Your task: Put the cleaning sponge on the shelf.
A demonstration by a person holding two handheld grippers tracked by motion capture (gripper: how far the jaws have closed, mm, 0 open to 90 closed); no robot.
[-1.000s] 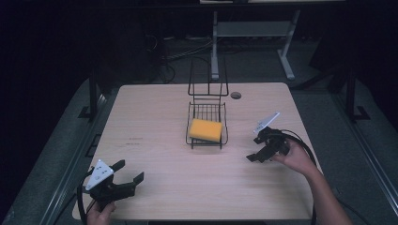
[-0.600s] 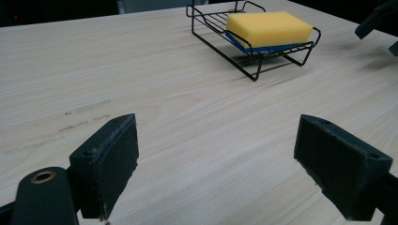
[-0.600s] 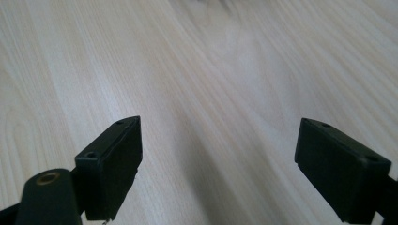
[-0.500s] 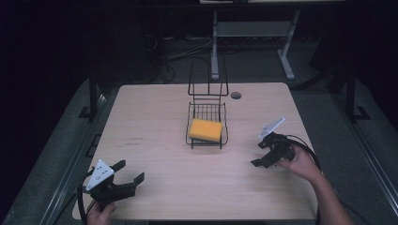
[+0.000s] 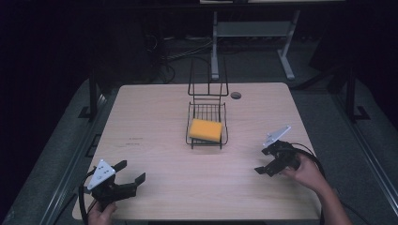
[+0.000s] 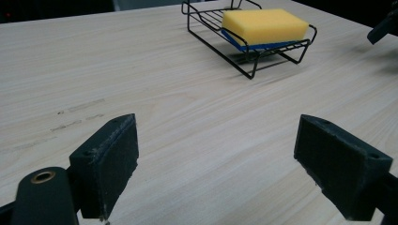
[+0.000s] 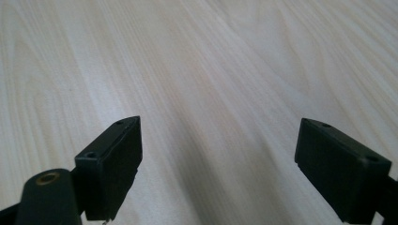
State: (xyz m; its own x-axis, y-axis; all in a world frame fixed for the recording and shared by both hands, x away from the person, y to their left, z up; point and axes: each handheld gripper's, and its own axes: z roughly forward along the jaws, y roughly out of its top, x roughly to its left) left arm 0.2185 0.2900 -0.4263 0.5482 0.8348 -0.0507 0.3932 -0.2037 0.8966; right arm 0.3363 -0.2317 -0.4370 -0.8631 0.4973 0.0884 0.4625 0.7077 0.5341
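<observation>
High view: the yellow sponge (image 5: 205,130) lies in a black wire rack (image 5: 207,112) mid-tabletop (image 5: 155,122); the left tool (image 5: 126,178) near the front left corner stands spread and empty, while the right tool (image 5: 263,161) at the right is too small to read. Left gripper view: jaws wide apart above bare wood, sponge (image 6: 264,26) and rack (image 6: 248,47) well ahead, the rack's back cut off. Right gripper view: jaws spread wide, holding nothing, over the tabletop (image 7: 197,70).

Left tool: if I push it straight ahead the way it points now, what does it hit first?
Probably the wire rack holding the sponge. The open left tool has bare table ahead of it until the rack, which sits slightly off-centre, so it might clip only the near corner.
</observation>
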